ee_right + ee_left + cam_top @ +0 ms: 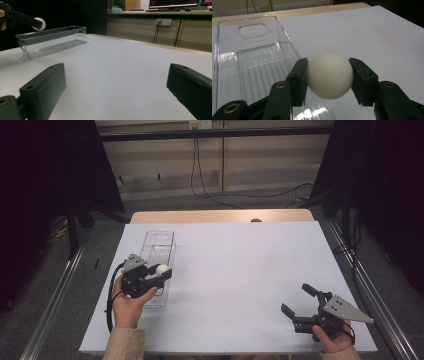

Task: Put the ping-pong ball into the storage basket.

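Observation:
My left gripper [162, 270] is shut on a white ball [161, 269], and holds it above the right rim of a clear plastic bin [159, 245] at the table's left. In the left gripper view the ball [329, 75] sits squeezed between both jaws, with the bin [249, 62] below and to the left. My right gripper [298, 300] rests low at the table's near right, jaws wide apart, nothing between them. From the right gripper view the bin [51, 41] stands far left, with the ball [40, 23] held over its near end.
A white sheet [240, 270] covers the table, with a wooden strip [220, 216] showing at the far edge. Cables hang against the back wall [200, 165]. Metal rails [55, 295] run along both sides of the table.

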Tool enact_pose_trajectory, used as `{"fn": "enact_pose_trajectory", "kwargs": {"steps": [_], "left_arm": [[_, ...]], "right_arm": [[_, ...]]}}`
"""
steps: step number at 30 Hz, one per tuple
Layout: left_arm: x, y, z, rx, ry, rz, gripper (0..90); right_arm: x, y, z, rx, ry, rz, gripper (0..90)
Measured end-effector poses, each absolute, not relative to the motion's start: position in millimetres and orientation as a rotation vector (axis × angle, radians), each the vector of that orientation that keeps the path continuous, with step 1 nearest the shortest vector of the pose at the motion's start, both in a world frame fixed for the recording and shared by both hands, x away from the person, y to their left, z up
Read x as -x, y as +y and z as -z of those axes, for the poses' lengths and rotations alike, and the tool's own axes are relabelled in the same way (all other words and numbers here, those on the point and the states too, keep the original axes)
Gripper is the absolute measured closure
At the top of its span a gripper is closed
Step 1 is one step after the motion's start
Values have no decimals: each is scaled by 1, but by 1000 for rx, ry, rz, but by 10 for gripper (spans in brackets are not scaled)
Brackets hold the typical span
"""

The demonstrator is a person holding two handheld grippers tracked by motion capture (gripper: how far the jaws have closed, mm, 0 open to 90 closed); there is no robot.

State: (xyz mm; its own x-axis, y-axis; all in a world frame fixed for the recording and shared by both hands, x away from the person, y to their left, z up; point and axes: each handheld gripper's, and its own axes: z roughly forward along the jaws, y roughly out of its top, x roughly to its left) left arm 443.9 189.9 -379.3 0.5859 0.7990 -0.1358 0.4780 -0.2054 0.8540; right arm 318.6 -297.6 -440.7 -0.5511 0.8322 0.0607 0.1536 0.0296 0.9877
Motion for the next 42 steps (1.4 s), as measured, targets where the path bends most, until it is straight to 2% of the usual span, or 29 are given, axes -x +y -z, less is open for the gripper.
{"fn": "enact_pose_trajectory", "kwargs": {"steps": [42], "left_arm": [[-447,203,384,-1847,1084,-460,514]], "right_arm": [[-319,-298,441,-1006,1751,-1569,18]]}}
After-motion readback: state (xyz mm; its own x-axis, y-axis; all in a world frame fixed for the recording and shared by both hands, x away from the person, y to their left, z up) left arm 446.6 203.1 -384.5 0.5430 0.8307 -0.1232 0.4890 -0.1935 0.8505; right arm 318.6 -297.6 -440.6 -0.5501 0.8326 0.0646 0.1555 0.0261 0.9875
